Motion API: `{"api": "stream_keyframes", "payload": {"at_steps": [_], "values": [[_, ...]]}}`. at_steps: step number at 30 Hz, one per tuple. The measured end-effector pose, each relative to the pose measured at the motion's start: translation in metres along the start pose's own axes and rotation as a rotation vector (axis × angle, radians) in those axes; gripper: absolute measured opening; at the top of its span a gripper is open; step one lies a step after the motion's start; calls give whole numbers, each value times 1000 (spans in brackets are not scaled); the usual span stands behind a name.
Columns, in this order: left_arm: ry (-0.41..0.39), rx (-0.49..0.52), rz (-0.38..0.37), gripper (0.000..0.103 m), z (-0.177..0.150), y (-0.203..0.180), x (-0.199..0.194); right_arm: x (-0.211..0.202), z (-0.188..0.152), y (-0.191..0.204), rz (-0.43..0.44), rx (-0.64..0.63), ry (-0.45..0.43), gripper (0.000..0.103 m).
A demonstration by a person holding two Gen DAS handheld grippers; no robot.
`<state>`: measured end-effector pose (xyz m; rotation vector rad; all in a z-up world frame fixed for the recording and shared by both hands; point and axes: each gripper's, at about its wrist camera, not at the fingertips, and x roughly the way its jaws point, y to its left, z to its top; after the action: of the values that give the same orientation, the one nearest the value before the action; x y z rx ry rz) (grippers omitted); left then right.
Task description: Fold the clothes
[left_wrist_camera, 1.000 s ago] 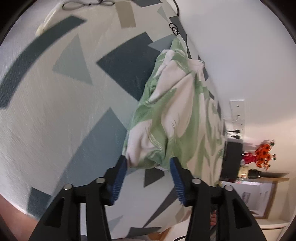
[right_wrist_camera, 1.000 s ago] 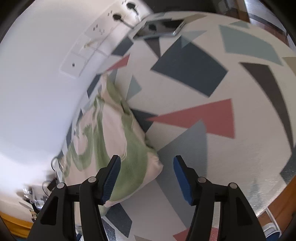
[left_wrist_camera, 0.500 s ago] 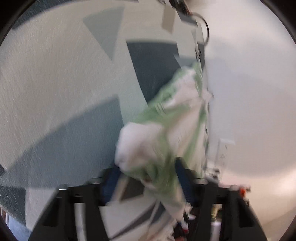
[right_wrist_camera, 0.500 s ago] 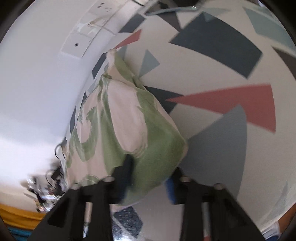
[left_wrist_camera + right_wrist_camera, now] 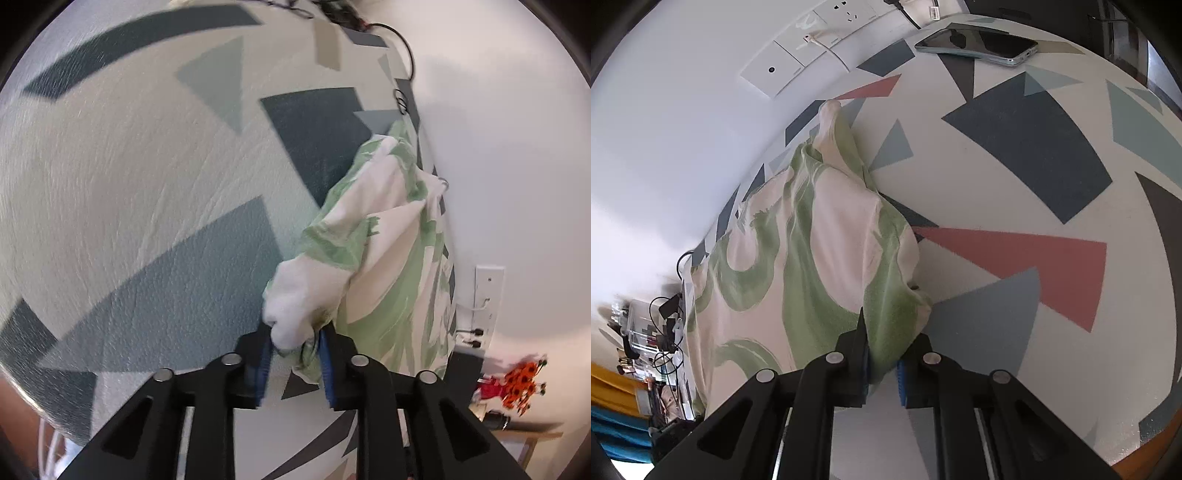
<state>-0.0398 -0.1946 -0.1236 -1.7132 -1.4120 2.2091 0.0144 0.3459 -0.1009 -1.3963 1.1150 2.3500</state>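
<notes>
Both tongs, left and right, just closed, clamped on corners of crumpled green-and-white patterned cloth on geometric-print tabletop.

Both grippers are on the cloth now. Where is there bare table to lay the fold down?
Bare patterned tablecloth lies between the green-and-white cloth and the phone, and left of the cloth in the left wrist view. The wall side is crowded with cables.
</notes>
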Motion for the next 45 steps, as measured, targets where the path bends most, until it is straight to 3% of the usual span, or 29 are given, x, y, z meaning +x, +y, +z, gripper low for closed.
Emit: {"api": "stream_keyframes", "payload": {"at_steps": [1,2,3,4,9,13,16,20,22,24,29,31,34,37,40,42,45], "values": [[-9,18,15,22,1,-2,-6,1,2,-1,1,14,3,12],[-18,37,30,22,1,-4,-11,1,3,-3,1,30,8,20],[-42,52,43,22,2,-7,-19,-1,4,-4,-4,43,11,34],[-67,67,54,22,4,-9,-28,-7,5,-5,-26,55,1,38],[-173,176,111,26,23,-23,-64,-49,14,-2,-73,30,-149,45],[-103,399,170,26,55,-65,-44,-58,29,31,-51,-108,-180,52],[-109,562,251,26,67,-93,-17,-47,32,70,-71,-265,-195,62],[-128,701,365,26,67,-116,14,-29,28,109,-72,-426,-220,62],[-169,732,444,26,69,-121,23,-21,24,121,-70,-471,-229,62],[-179,751,454,26,74,-123,30,-13,19,130,-63,-496,-233,62],[-34,753,296,26,86,-119,42,1,10,133,-36,-463,-209,62],[-2,804,299,26,83,-121,47,6,10,133,-46,-451,-205,62],[23,849,322,26,82,-119,56,17,13,131,-94,-439,-191,62],[32,844,326,3,83,-116,58,35,22,125,-137,-409,-155,62],[14,842,346,1,88,-117,53,60,26,118,-236,-425,-82,62],[-39,846,411,1,101,-117,46,79,26,114,-324,-449,-18,62],[-18,787,377,1,121,-110,38,87,28,109,-360,-450,-7,62]]}}
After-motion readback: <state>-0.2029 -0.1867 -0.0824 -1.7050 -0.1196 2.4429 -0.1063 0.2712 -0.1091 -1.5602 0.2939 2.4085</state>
